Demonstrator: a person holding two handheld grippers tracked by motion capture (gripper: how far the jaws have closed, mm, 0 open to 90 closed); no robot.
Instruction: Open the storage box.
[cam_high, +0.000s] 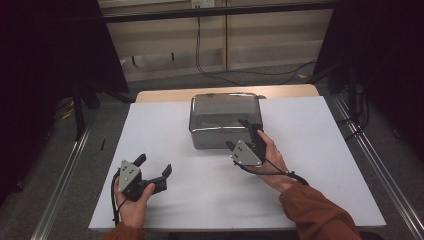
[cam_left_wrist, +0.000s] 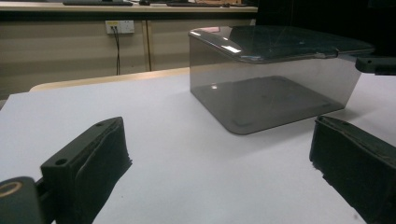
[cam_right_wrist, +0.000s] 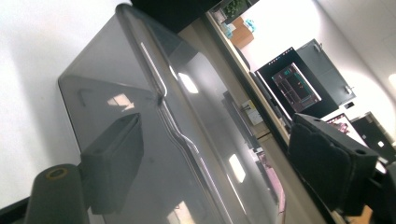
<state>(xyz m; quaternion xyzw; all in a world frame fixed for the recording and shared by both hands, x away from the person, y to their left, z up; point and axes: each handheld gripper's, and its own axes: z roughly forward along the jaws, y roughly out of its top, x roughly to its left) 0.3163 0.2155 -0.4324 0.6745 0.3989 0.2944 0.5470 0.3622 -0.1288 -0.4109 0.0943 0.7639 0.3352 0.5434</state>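
A smoky see-through box (cam_high: 225, 117) with a rounded lid stands on the white tabletop (cam_high: 310, 165), at the middle toward the back. My right gripper (cam_high: 237, 133) is at the box's front right corner. In the right gripper view its jaws (cam_right_wrist: 215, 154) stand apart, with the lid's edge (cam_right_wrist: 161, 100) running between them; neither pad visibly presses on it. My left gripper (cam_high: 156, 165) rests in a hand near the front left of the table, well short of the box. It is open (cam_left_wrist: 219, 154) with nothing between its fingers, and faces the box (cam_left_wrist: 271, 88).
A strip of wooden table edge (cam_high: 165, 95) shows behind the white top. Metal rails (cam_high: 65, 175) run along the floor on both sides. Cables (cam_high: 250, 75) trail on the floor behind the table, in front of pale cabinets.
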